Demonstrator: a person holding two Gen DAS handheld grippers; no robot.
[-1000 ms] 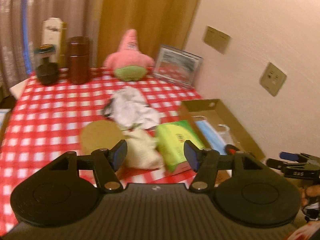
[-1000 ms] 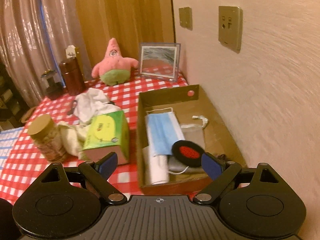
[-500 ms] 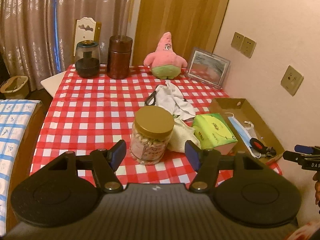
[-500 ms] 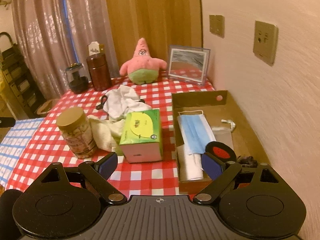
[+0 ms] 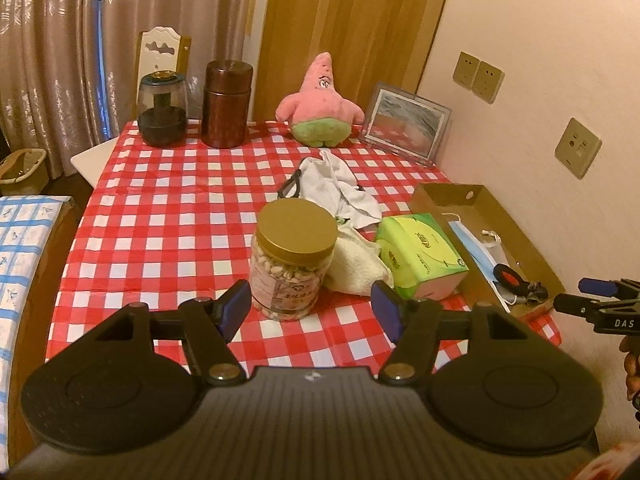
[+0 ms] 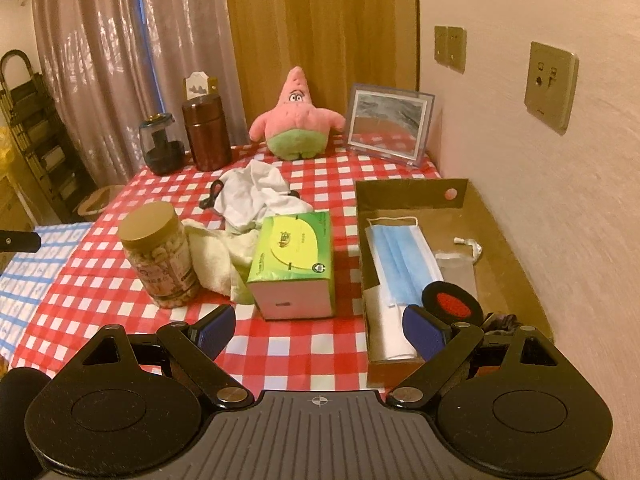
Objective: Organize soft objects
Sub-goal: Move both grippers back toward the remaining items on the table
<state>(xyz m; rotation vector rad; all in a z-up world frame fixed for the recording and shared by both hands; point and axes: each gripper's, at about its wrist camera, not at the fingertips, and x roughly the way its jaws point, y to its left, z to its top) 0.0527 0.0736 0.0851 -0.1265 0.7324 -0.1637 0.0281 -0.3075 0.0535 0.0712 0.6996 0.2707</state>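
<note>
Left gripper (image 5: pixel 311 305) & right gripper (image 6: pixel 319 324) both hang w/ jaws apart, empty, above the checked worktop (image 5: pixel 168 208), left's just widening.

Left gripper (image 5: pixel 311 307) and right gripper (image 6: pixel 319 324), jaws apart and empty, tilted downward.
</note>
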